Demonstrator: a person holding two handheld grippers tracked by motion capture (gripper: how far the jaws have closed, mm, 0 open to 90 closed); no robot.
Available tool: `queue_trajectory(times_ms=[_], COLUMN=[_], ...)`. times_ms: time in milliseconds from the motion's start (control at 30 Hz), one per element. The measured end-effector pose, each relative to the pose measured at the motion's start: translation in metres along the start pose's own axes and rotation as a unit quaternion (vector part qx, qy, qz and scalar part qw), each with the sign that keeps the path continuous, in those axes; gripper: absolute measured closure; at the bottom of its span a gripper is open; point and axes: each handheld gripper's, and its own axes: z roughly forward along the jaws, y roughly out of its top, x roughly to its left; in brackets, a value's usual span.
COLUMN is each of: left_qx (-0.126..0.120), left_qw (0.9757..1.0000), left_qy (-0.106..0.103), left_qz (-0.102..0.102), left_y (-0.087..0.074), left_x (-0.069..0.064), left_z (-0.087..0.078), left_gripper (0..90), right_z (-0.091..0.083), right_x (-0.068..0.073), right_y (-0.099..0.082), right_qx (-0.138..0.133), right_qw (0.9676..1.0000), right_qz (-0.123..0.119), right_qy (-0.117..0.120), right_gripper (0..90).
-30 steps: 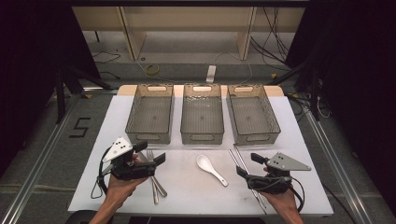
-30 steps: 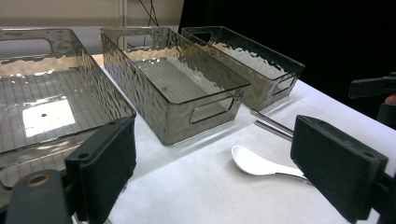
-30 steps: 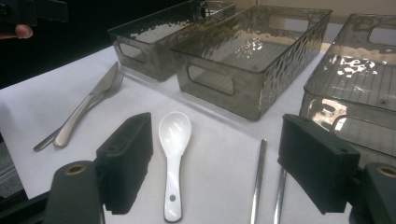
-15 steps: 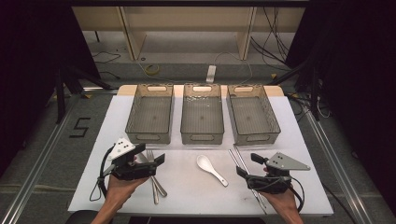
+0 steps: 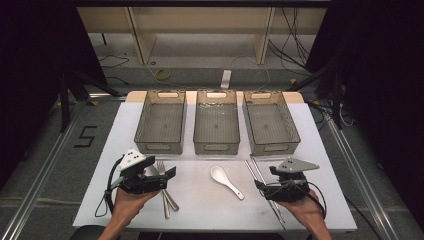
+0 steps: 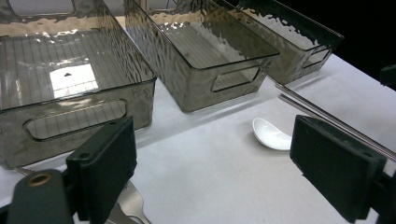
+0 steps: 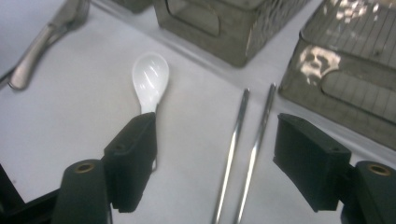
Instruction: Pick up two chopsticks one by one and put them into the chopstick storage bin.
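A white ceramic spoon [image 5: 222, 178] [image 6: 271, 134] [image 7: 150, 77] lies mid-table in front of three smoky clear bins. A pair of metal chopsticks [image 5: 252, 167] [image 6: 327, 119] [image 7: 243, 135] lies to its right. My right gripper [image 5: 265, 179] [image 7: 222, 158] hovers low over them with one jaw on each side. Its jaws have just been closing a little, but the pads stand clear of the sticks. Metal forks [image 5: 167, 200] [image 7: 42, 42] lie at the left, partly under my left gripper [image 5: 169, 174] [image 6: 210, 172]. That gripper is wide open with nothing between its jaws and points toward the spoon.
The left bin [image 5: 160, 147], middle bin [image 5: 216, 146] and right bin [image 5: 272, 147] stand side by side at the back of the white mat [image 5: 200, 205], all without contents. Bare mat lies between the spoon and the forks. Dark floor and cables surround the table.
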Motion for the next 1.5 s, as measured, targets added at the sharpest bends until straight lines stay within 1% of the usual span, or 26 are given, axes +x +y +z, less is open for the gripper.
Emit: queue_trajectory(times_ms=[67, 100, 133, 167, 200, 267, 333, 367, 467, 567, 633, 700, 800, 833, 867, 967, 1000, 1067, 1100, 1200, 1267, 1300, 1500], left_qx=[0.0, 0.0, 0.003, 0.003, 0.003, 0.003, 0.004, 0.004, 0.005, 0.005, 0.004, 0.006, 0.007, 0.007, 0.007, 0.009, 0.009, 0.011, 0.011, 0.01, 0.011, 0.011, 0.01], left_qw=[1.0, 1.0, 1.0, 1.0, 1.0, 1.0, 1.0, 1.0, 1.0, 1.0, 0.9999, 0.9999, 0.9999, 0.9999, 0.9999, 0.9999, 0.9998, 0.9998, 0.9998, 0.9998, 0.9998, 0.9998, 0.9998], left_qy=[-0.001, -0.001, -0.001, -0.002, -0.002, -0.003, -0.004, -0.004, -0.005, -0.006, -0.008, -0.008, -0.009, -0.009, -0.009, -0.01, -0.01, -0.01, -0.01, -0.01, -0.011, -0.011, -0.011], left_qz=[0.001, 0.0, 0.004, 0.004, 0.004, 0.004, 0.004, 0.005, 0.006, 0.006, 0.005, 0.007, 0.01, 0.01, 0.01, 0.011, 0.013, 0.013, 0.014, 0.014, 0.014, 0.014, 0.014], left_y=[0.0, 0.0, 0.0, 0.0, 0.0, 0.0, 0.0, 0.0, 0.0, 0.0, 0.0, -0.001, -0.001, -0.001, -0.001, -0.001, -0.001, -0.001, -0.001, -0.001, -0.001, -0.001, -0.001], left_x=[0.0, 0.0, 0.0, 0.0, 0.0, 0.0, 0.0, 0.0, 0.0, 0.0, 0.0, 0.0, -0.001, -0.001, -0.001, -0.001, 0.0, -0.001, -0.001, -0.001, -0.001, -0.001, -0.002], left_z=[0.0, 0.001, 0.001, 0.001, 0.001, 0.001, 0.002, 0.002, 0.002, 0.002, 0.002, 0.003, 0.003, 0.003, 0.003, 0.003, 0.003, 0.003, 0.004, 0.003, 0.003, 0.003, 0.004], left_gripper=[13.9, 13.9, 13.9, 13.9, 13.9, 13.9, 13.9, 13.9, 13.9, 13.9, 13.9, 13.9, 13.9, 13.9, 13.9, 13.9, 13.9, 13.9, 13.9, 13.9, 13.9, 13.9, 13.9], right_z=[0.002, 0.003, 0.005, 0.005, 0.006, 0.007, 0.009, 0.011, 0.017, 0.025, 0.029, 0.033, 0.038, 0.04, 0.041, 0.044, 0.045, 0.047, 0.048, 0.051, 0.053, 0.053, 0.057], right_x=[-0.004, -0.006, -0.007, -0.009, -0.01, -0.013, -0.015, -0.016, -0.018, -0.019, -0.019, -0.02, -0.021, -0.022, -0.023, -0.025, -0.025, -0.026, -0.027, -0.027, -0.027, -0.027, -0.027], right_y=[0.004, 0.005, 0.007, 0.007, 0.008, 0.01, 0.011, 0.011, 0.009, 0.007, 0.007, 0.008, 0.009, 0.009, 0.009, 0.009, 0.009, 0.009, 0.009, 0.009, 0.009, 0.009, 0.009], right_qx=[0.033, 0.053, 0.07, 0.087, 0.105, 0.135, 0.168, 0.179, 0.215, 0.238, 0.248, 0.258, 0.274, 0.279, 0.282, 0.286, 0.287, 0.291, 0.291, 0.295, 0.299, 0.303, 0.311], right_qw=[0.9994, 0.9985, 0.9973, 0.996, 0.9942, 0.9904, 0.9852, 0.9831, 0.9761, 0.9708, 0.9683, 0.9657, 0.9609, 0.9595, 0.9588, 0.9579, 0.9577, 0.9564, 0.9564, 0.9552, 0.9539, 0.9527, 0.9501], right_qz=[-0.003, -0.006, -0.01, -0.01, -0.011, -0.014, -0.011, -0.012, -0.013, -0.016, -0.019, -0.024, -0.028, -0.029, -0.028, -0.023, -0.022, -0.02, -0.019, -0.019, -0.02, -0.019, -0.022], right_qy=[-0.002, -0.009, -0.016, -0.018, -0.017, -0.024, -0.031, -0.034, -0.028, -0.023, -0.018, -0.019, -0.027, -0.026, -0.025, -0.016, -0.014, -0.011, -0.011, -0.007, -0.006, -0.006, 0.002], right_gripper=[33.9, 33.9, 34.3, 35.5, 36.6, 39.1, 39.2, 39.9, 40.8, 42.8, 44.6, 46.6, 50.7, 52.2, 53.7, 57.3, 58.2, 59.9, 60.4, 62.8, 64.8, 66.0, 70.5])
